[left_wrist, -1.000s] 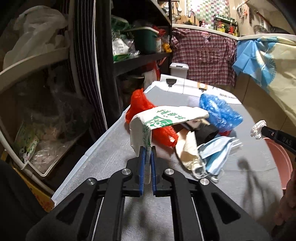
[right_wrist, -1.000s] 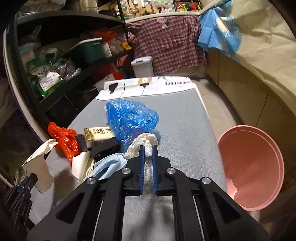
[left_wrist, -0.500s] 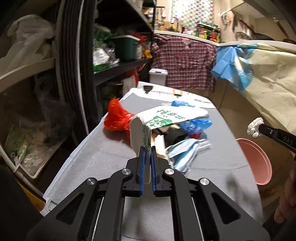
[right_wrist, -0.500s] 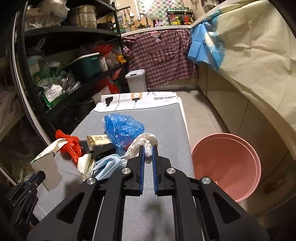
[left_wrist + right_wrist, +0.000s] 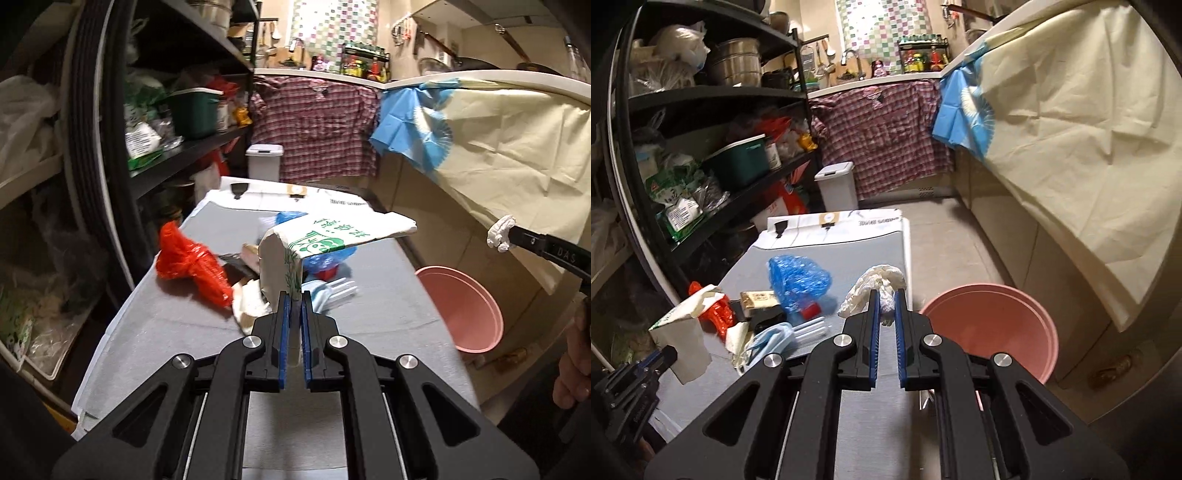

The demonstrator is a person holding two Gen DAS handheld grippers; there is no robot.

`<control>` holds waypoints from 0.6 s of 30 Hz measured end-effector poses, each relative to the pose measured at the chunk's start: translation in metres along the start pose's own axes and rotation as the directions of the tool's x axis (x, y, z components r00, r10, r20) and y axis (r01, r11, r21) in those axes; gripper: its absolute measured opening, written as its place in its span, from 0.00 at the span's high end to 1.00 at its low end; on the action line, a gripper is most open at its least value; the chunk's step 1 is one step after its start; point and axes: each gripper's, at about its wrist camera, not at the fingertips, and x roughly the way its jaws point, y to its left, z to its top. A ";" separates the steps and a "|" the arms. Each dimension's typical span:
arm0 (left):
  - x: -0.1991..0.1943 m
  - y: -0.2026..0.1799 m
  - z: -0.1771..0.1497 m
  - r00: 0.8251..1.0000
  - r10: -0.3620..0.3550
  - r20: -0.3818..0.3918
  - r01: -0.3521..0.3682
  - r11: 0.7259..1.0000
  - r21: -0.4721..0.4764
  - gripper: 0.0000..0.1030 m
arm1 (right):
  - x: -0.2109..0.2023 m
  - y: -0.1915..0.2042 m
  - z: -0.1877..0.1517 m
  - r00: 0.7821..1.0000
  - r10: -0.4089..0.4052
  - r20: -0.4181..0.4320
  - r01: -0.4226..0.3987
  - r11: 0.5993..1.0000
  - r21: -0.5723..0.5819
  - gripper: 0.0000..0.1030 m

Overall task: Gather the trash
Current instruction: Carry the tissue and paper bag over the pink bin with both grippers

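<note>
your left gripper [image 5: 294, 295] was clamped on the white paper bag [image 5: 317, 243], lifted above the table's [image 5: 177, 317] left edge. your right gripper [image 5: 886, 295] pinched a crumpled tissue [image 5: 875, 284] near the right edge. you were carrying both; next, probably release over the pink bin [image 5: 993, 325].

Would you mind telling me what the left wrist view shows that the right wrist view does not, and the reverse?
Only the left wrist view shows the person's hand at its right edge and the panda print on the paper bag clamped in the left gripper.

Only the right wrist view shows the yellow packet lying beside the blue plastic bag.

Both show the right gripper shut on a crumpled white tissue, the pink bin on the floor, the red plastic bag, the face mask and the grey table.
</note>
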 end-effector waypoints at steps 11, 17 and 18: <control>0.011 -0.031 0.020 0.997 -0.080 -0.014 0.080 0.996 0.036 0.94 | -0.012 -0.055 0.014 0.994 -0.096 0.045 0.095 0.995 0.023 0.92; 0.022 -0.049 0.030 0.994 -0.109 -0.021 0.110 0.992 0.057 0.94 | -0.009 -0.083 0.016 0.987 -0.151 0.061 0.148 0.988 0.049 0.92; 0.024 -0.053 0.032 0.993 -0.114 -0.022 0.115 0.991 0.063 0.94 | -0.008 -0.085 0.015 0.987 -0.152 0.059 0.148 0.987 0.059 0.92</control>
